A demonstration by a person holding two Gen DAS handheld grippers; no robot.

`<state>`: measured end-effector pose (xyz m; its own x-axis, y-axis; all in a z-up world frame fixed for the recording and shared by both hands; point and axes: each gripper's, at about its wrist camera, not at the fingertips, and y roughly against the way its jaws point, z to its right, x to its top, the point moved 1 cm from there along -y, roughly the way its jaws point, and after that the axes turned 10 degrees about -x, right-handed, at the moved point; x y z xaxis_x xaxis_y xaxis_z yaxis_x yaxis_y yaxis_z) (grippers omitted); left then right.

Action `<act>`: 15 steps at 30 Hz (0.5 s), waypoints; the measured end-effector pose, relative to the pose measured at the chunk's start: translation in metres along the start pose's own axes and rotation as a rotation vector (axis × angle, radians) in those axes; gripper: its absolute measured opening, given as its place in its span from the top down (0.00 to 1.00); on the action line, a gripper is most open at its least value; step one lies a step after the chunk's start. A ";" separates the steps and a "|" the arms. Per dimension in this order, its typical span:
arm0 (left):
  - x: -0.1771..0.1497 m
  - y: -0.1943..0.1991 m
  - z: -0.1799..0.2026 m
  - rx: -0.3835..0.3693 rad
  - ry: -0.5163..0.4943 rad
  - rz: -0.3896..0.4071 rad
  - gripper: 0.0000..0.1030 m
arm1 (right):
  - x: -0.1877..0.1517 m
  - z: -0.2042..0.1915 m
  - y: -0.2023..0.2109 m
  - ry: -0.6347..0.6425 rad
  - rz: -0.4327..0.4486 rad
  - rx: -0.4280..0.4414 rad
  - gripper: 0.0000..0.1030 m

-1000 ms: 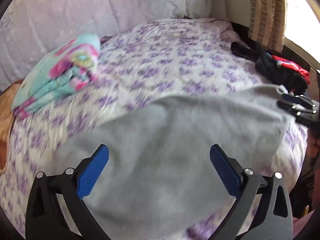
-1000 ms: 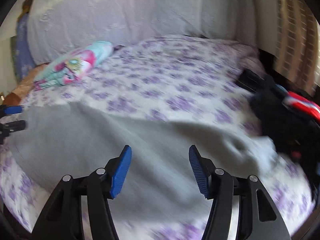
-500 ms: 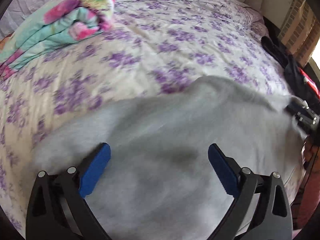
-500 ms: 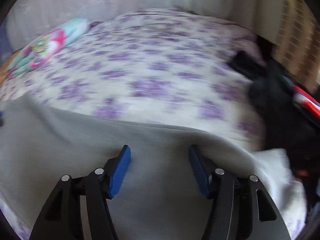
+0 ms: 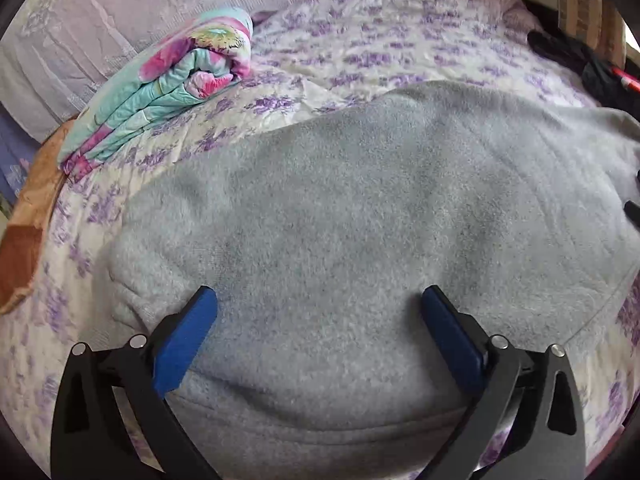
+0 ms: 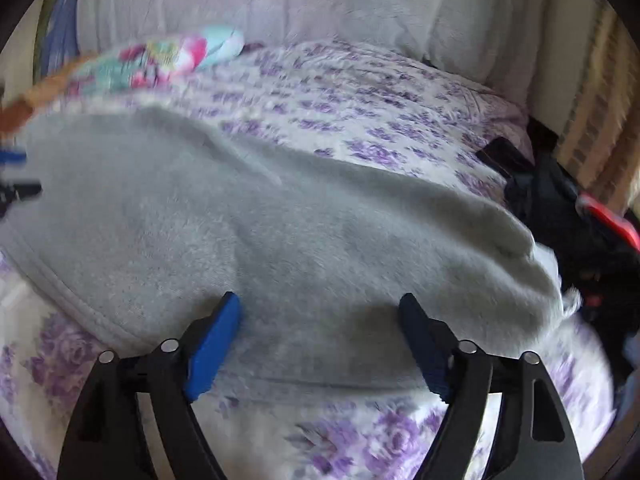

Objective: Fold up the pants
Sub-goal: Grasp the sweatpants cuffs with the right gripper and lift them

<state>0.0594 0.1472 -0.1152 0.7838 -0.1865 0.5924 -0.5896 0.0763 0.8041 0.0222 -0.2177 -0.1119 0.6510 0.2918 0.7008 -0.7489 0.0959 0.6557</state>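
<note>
One pair of grey fleece pants [image 5: 360,216] lies flat on the bed, under my two spread claws.

I count two claws, one pair of pants, one folded floral blanket and one dark pile of clothes. My left claw [image 5: 319,300] stands wide, its blue pads [image 5: 184,340] low over the near part of the fabric, gripping nothing. My right claw [image 6: 320,308] is also wide and empty, just above the pants' hemmed near edge. The pants spread across the purple-flowered bedsheet [image 5: 400,40]. The folded turquoise-and-pink blanket [image 5: 160,84] sits well apart at the far left. The dark clothes with a red strip [image 6: 580,220] lie just beside the pants' right end.
</note>
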 end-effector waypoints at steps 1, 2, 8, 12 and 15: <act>-0.002 0.004 0.000 0.002 -0.004 0.007 0.04 | 0.000 0.011 0.005 -0.048 -0.017 0.034 0.21; 0.000 0.010 0.001 0.006 -0.002 0.005 0.04 | 0.000 0.024 0.012 -0.112 -0.013 0.065 0.21; 0.010 0.041 0.022 -0.142 0.082 0.085 0.04 | -0.036 0.120 0.043 -0.601 0.067 0.135 0.20; 0.025 0.035 0.077 -0.282 0.058 0.094 0.04 | -0.052 0.154 0.031 -0.776 0.038 0.130 0.20; 0.036 0.024 0.125 -0.360 0.022 0.068 0.04 | -0.053 0.161 0.014 -0.831 0.007 0.171 0.20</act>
<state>0.0493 0.0193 -0.0812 0.7515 -0.1483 0.6428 -0.5370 0.4285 0.7266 -0.0021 -0.3849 -0.0945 0.5759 -0.5083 0.6403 -0.7680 -0.0678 0.6369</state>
